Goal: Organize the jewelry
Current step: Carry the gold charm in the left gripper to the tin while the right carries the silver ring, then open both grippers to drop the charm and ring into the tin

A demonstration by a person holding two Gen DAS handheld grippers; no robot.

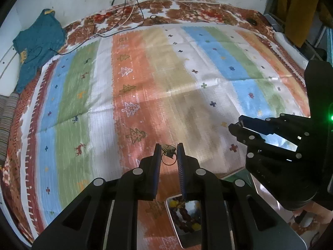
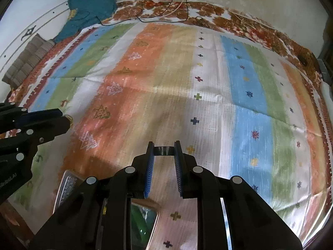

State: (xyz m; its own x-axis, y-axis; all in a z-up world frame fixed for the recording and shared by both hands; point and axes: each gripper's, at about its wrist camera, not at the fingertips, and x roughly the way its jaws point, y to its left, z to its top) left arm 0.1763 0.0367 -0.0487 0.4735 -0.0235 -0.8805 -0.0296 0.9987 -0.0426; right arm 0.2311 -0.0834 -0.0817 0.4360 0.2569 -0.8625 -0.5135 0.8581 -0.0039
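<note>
My left gripper (image 1: 169,149) is shut on a small metal ornament (image 1: 168,151) with a thin ring hanging from it, held above the striped mat (image 1: 129,87). Below it a metal tray (image 1: 181,227) holds dark red and yellow beads (image 1: 184,214). My right gripper (image 2: 164,149) is shut on a clear lid (image 2: 164,151), a flat transparent plate held edge-on between its fingers; it shows in the left wrist view (image 1: 270,134) at the right. The left gripper appears at the left of the right wrist view (image 2: 64,118).
A teal garment (image 1: 37,43) lies at the mat's far left corner, with black and white cables (image 1: 124,20) along the far edge. A second tray (image 2: 66,187) and a green-lined container (image 2: 143,216) lie under my right gripper. A folded striped cloth (image 2: 27,62) is at far left.
</note>
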